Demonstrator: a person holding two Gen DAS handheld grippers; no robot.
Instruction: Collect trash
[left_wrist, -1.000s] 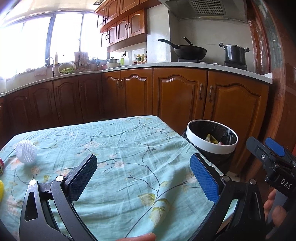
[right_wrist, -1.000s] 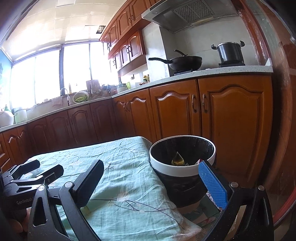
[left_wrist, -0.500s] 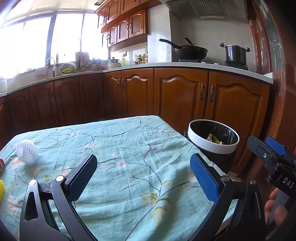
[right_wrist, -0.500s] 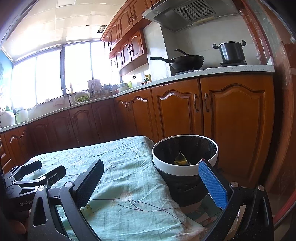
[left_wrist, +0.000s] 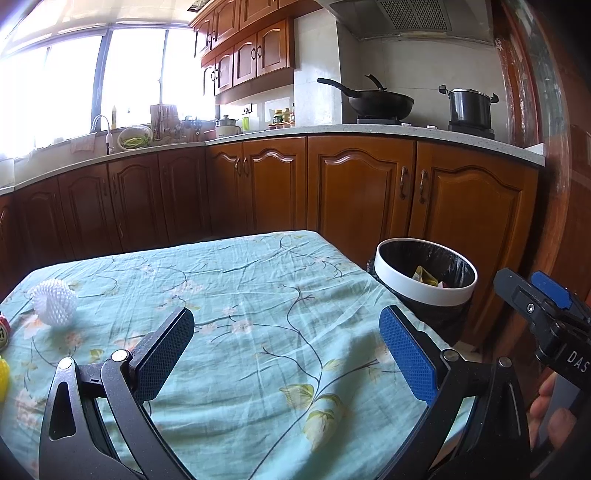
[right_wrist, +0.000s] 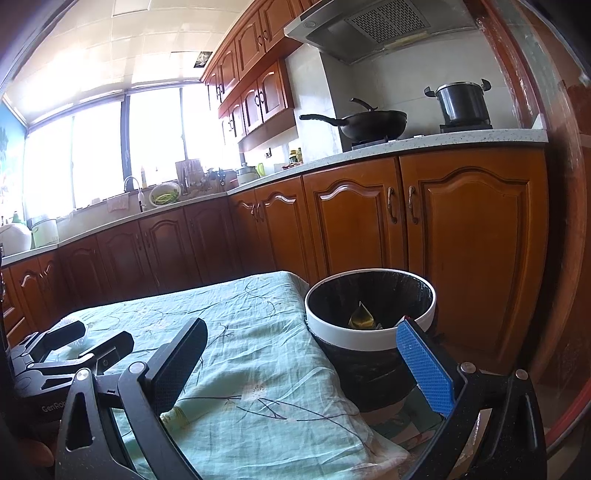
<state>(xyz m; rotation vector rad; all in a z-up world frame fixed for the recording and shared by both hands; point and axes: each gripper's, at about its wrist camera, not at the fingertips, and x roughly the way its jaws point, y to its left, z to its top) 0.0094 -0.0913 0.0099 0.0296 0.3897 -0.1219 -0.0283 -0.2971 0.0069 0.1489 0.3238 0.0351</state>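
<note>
Two handheld grippers with black plastic frames and silver pivot screws. On the left gripper (left_wrist: 286, 350), nearest the trash bin (left_wrist: 424, 291) sits a bright blue ribbed finger pad; the opposite pad is dark mesh-textured. The right gripper (right_wrist: 301, 363) matches, its blue pad beside the bin. White lettering marks each body: "DAS" and "GenRob".

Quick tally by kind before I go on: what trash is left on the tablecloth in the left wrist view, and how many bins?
White foam fruit net: 1
Red item at the left edge, partly cut off: 1
Yellow item at the left edge, partly cut off: 1
Trash bin: 1
Total: 4
</note>
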